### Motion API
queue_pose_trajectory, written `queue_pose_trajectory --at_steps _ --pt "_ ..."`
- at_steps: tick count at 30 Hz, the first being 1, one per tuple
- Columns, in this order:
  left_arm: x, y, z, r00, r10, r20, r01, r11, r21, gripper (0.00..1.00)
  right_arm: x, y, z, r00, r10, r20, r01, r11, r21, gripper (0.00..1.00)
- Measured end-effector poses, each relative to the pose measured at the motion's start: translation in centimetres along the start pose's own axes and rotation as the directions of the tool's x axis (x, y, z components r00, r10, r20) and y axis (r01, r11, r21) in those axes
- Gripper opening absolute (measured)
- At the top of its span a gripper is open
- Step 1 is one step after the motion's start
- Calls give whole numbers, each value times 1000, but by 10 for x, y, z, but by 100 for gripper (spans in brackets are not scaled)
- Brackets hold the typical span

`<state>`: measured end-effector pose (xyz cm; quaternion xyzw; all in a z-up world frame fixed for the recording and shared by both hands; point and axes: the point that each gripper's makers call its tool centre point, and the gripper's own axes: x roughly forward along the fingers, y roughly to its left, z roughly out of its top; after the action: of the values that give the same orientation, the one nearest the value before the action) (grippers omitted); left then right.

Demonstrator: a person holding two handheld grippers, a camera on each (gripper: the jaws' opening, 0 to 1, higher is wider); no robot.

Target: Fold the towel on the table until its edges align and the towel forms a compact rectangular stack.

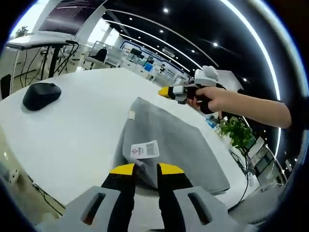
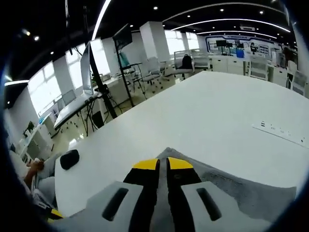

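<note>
An open-plan office: rows of desks, swivel chairs, strip ceiling lights.

We count one grey towel on one white table. The towel carries two labels: one large white tag and one small tag. We count one black computer mouse, two grippers, left and right, one hand, one potted plant, and one white power strip.
</note>
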<state>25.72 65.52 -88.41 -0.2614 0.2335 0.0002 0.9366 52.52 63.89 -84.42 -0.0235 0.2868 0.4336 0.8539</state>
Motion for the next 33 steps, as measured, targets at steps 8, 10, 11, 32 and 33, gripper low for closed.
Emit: queue_pose_trajectory --at_steps 8,10,11,32,33 --pt "-2 27 -9 991 128 -34 -129 991 -32 6 -16 -22 -5 1000 -30 -6 30 1000 5 5" --pt "-4 30 -8 988 152 -32 -154 987 -37 3 -20 -27 -8 999 -39 -10 39 999 5 5" --pt "-4 34 -7 987 158 -33 -159 987 -31 1 -23 -32 -10 999 -46 -12 46 999 6 5" --pt "10 -27 21 996 69 -61 -46 945 324 24 -88 -101 -14 989 -144 -7 145 989 34 14" --pt "12 -35 20 997 45 -68 -20 944 330 25 -91 -103 -14 989 -146 -8 146 989 36 14"
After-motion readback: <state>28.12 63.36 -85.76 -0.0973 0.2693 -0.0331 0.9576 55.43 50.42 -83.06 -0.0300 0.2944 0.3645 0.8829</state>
